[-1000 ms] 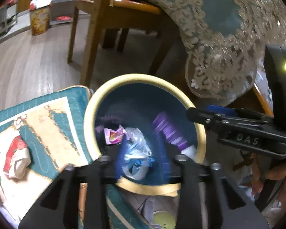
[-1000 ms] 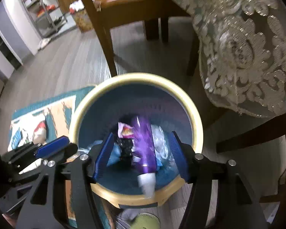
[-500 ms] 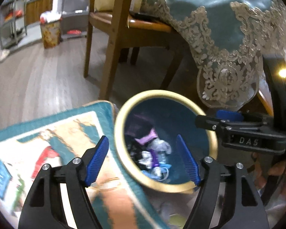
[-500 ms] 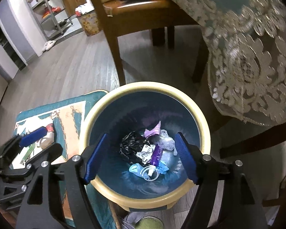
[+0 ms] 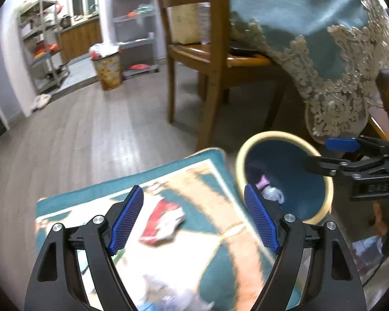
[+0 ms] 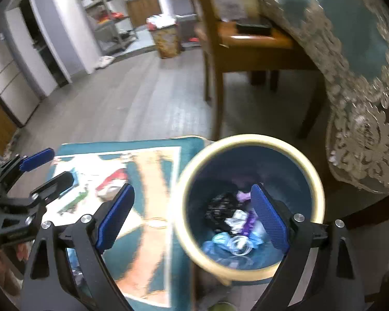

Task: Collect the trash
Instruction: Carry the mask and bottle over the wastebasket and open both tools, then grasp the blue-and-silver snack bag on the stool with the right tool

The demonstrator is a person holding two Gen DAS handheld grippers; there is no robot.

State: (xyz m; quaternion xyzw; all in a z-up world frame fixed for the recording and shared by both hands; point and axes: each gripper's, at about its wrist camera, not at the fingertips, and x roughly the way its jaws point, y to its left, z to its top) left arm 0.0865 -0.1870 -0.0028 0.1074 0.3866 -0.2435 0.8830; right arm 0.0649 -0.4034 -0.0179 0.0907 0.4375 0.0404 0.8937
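A blue bin with a cream rim (image 6: 246, 138) stands on the floor and holds several scraps of trash (image 6: 236, 220): black film, white wrappers, a purple tube. My right gripper (image 6: 192, 219) hangs above its left rim, jaws opening, nothing between them. My left gripper (image 5: 194, 220) hovers over a teal patterned mat (image 5: 220, 267), jaws opening and empty. A red and white wrapper (image 5: 163, 225) lies on the mat below it. The bin (image 5: 272, 133) shows at the right of the left wrist view, beside the right gripper (image 5: 324, 153). The left gripper (image 6: 49, 169) appears at the left of the right wrist view.
A wooden chair (image 5: 210, 59) and a table under a teal lace cloth (image 5: 324, 51) stand just behind the bin. More litter lies on the mat: a pale crumpled piece (image 5: 168, 295), small blue and green bits (image 6: 74, 178). Grey floorboards (image 5: 90, 134) reach back to shelves and another full bin (image 5: 107, 70).
Both grippers let go of their trash into the bin, a clear wrapper from the left and a purple tube from the right. Their jaws widened, and both rose and drew back toward the mat.
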